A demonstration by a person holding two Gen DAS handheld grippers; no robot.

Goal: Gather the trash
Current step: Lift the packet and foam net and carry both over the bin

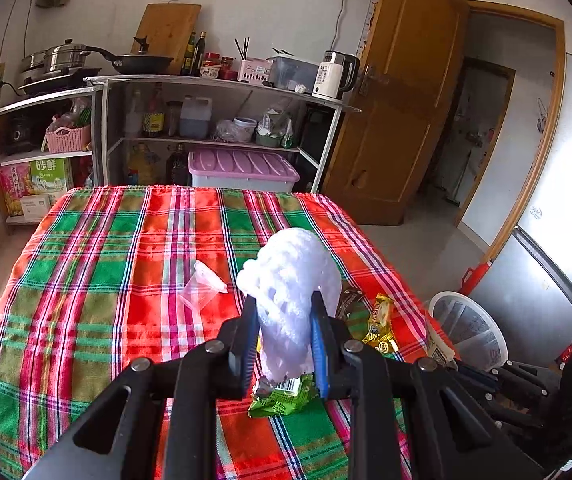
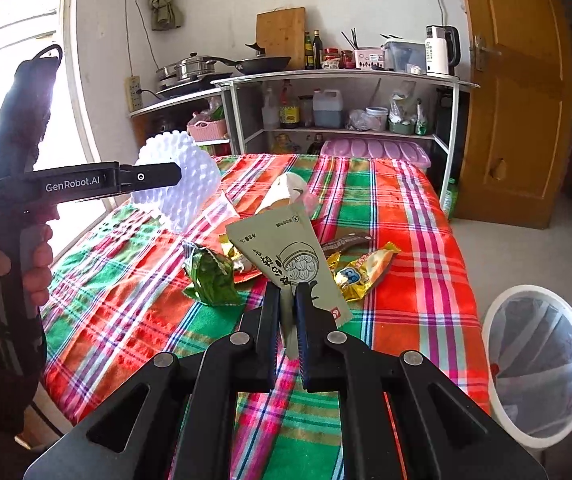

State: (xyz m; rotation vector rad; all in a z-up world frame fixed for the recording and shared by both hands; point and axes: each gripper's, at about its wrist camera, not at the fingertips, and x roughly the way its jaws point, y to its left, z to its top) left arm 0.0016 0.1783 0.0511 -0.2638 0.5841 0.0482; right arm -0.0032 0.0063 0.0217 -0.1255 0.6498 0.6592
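My left gripper (image 1: 284, 300) is shut on a white foam fruit net (image 1: 290, 284) and holds it above the plaid table (image 1: 106, 280); the net also shows in the right wrist view (image 2: 190, 176). My right gripper (image 2: 288, 286) is shut on a pale green paper packet (image 2: 286, 252), lifted over the table. On the cloth lie a green wrapper (image 2: 212, 278), a gold wrapper (image 2: 362, 272), a brown wrapper (image 2: 346, 240) and a clear plastic cup (image 1: 202, 286). A white trash bin with a liner (image 2: 542, 364) stands on the floor right of the table.
A shelf unit (image 1: 214, 80) with pots, bottles and a kettle (image 1: 334, 74) stands behind the table. A wooden door (image 1: 402, 92) is open at the right. A pink-lidded box (image 1: 242, 168) sits under the shelf. A window is at the left.
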